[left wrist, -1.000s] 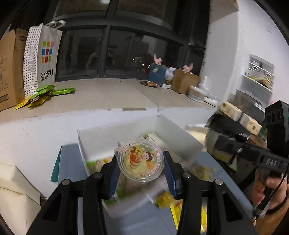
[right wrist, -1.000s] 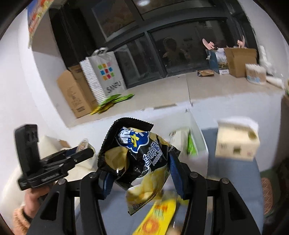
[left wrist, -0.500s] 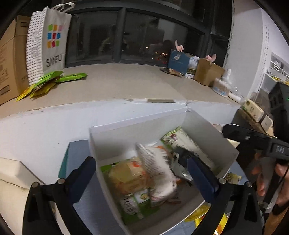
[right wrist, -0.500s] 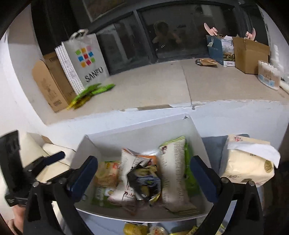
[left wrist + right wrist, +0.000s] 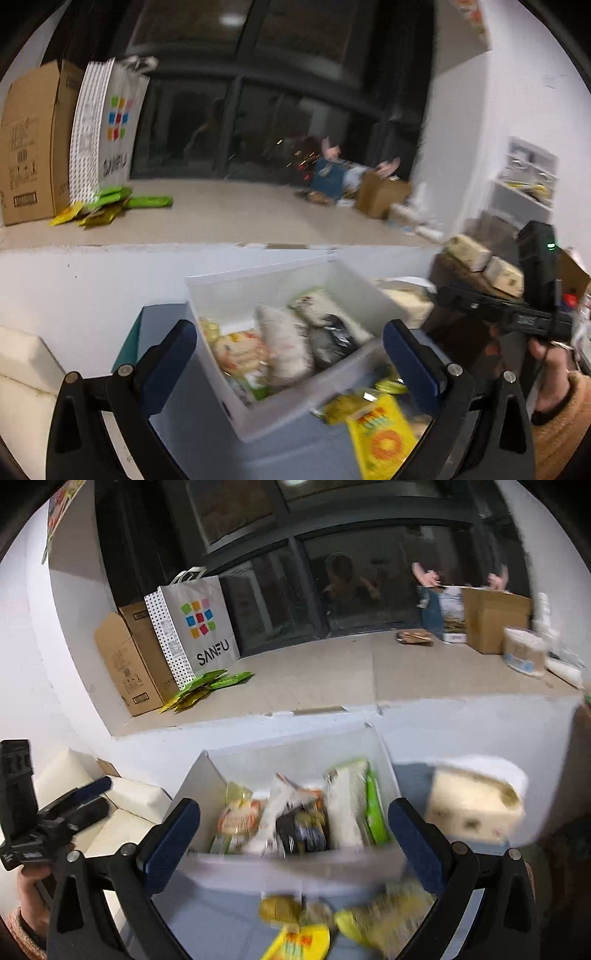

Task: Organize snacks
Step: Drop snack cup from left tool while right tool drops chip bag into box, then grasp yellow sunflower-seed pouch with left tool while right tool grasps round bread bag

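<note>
While both tongs hang spread over the scene, notes below (landmark = white box):

Left tongs: released, blue pads wide apart w/ nothing between; they frame the white box from its near-left corner.

Right tongs: also released, empty; pads flank the box's near wall. Seen from the left wrist view they sit right of the box, held in a hand.

White box: open top, on a blue-grey tabletop, backed against a white ledge wall.

Snacks in box: orange-yellow pack at the left, white crinkled bag beside it, black chip bag mid, tall white-green bag to the right, green pack at the box's right wall.

Snacks outside box: yellow packet w/ orange circle on the tabletop just in front of the box; a few more yellow pieces near it (blurred, can't tell what kind).

Tissue pack: right of the box, apart from it.

Ledge behind box: SANFU paper bag + cardboard carton at far left, green sachets at their foot; brown carton at far right.
</note>
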A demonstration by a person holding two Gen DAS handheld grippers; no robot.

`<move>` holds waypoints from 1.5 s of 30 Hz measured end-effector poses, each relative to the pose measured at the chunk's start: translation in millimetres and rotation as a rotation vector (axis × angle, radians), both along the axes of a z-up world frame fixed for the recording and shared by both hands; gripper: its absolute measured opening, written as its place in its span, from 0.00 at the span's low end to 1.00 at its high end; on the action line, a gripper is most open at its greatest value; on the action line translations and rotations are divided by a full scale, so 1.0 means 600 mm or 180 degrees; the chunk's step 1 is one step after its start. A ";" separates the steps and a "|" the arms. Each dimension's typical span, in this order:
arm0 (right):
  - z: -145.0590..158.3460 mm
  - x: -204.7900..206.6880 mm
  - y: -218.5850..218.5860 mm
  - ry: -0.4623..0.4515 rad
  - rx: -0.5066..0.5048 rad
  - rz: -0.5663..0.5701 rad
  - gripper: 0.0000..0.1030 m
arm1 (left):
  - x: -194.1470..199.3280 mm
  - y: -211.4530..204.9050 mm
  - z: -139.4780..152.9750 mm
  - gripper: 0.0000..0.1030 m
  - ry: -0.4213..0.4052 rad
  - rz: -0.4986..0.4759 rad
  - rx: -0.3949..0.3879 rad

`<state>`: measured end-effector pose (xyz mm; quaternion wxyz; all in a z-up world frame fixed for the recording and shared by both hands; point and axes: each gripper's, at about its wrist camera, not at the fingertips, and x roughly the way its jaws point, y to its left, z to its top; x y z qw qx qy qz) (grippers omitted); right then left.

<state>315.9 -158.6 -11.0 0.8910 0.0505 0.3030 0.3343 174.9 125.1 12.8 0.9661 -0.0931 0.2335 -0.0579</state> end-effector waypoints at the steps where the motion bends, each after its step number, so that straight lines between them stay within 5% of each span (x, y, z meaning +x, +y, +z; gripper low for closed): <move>1: -0.001 -0.017 -0.012 -0.0023 0.0050 0.0006 1.00 | -0.020 -0.011 0.001 1.00 -0.0050 -0.0018 0.0040; 11: -0.096 -0.175 -0.125 0.0070 0.0087 -0.0253 1.00 | -0.166 -0.110 -0.074 1.00 -0.0044 0.0003 0.0143; 15: -0.132 -0.215 -0.158 0.0103 -0.0041 -0.0427 1.00 | -0.190 -0.140 -0.111 1.00 0.0117 0.0001 0.0196; 20: -0.169 -0.247 -0.156 0.0021 -0.0454 -0.0156 1.00 | -0.206 -0.165 -0.144 1.00 0.0275 -0.0123 -0.0007; 34: -0.254 -0.225 -0.032 -0.0401 -0.1535 0.0738 1.00 | -0.215 -0.176 -0.155 1.00 0.0354 -0.0203 -0.0066; 42: -0.283 -0.171 0.029 -0.0512 -0.1945 0.1146 1.00 | -0.212 -0.162 -0.172 1.00 0.0452 -0.0163 -0.0093; 45: -0.280 -0.154 0.028 -0.0397 -0.1820 0.1142 1.00 | -0.214 -0.159 -0.175 1.00 0.0460 -0.0152 -0.0080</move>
